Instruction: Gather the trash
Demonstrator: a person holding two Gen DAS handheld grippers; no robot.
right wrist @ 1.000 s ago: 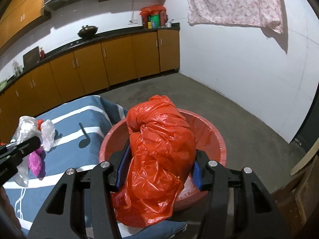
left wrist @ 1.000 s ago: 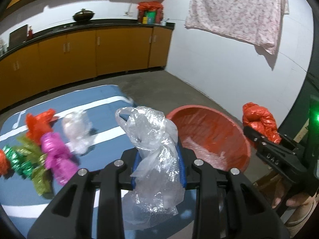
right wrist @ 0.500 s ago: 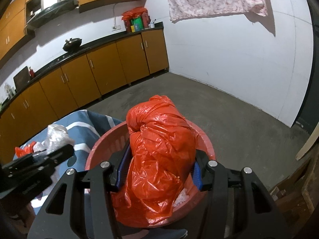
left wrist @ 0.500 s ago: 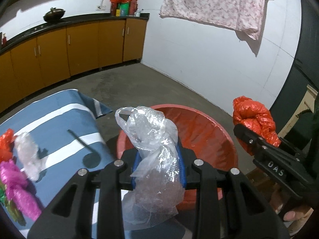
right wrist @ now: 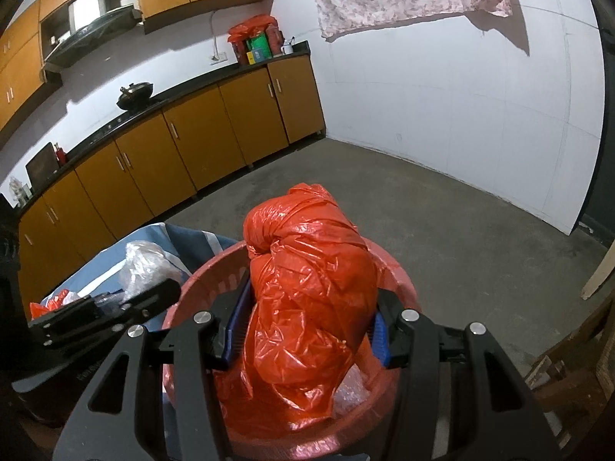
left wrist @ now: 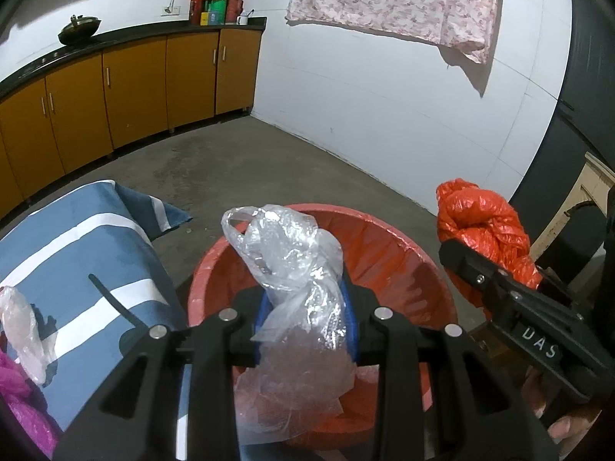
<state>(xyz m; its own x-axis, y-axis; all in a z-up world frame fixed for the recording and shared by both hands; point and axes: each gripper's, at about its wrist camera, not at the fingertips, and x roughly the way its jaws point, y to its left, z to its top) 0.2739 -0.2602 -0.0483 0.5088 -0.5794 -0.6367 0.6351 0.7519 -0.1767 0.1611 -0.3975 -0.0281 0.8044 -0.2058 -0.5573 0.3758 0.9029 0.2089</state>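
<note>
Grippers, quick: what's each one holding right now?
Left gripper: shut on the clear plastic bag, above the red basin.
Right gripper: shut on the orange plastic bag, above the same basin.

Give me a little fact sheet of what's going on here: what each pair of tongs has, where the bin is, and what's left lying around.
left tongs: shut on a clear plastic bag, held over the tub
right tongs: shut on a red plastic bag, held over the tub
tub: red, round, on the concrete floor beside the striped cloth
inside tub: some clear plastic at the bottom
striped cloth: blue and white; another clear bag and a pink bag lie on it
step: neither bag dropped yet
</note>
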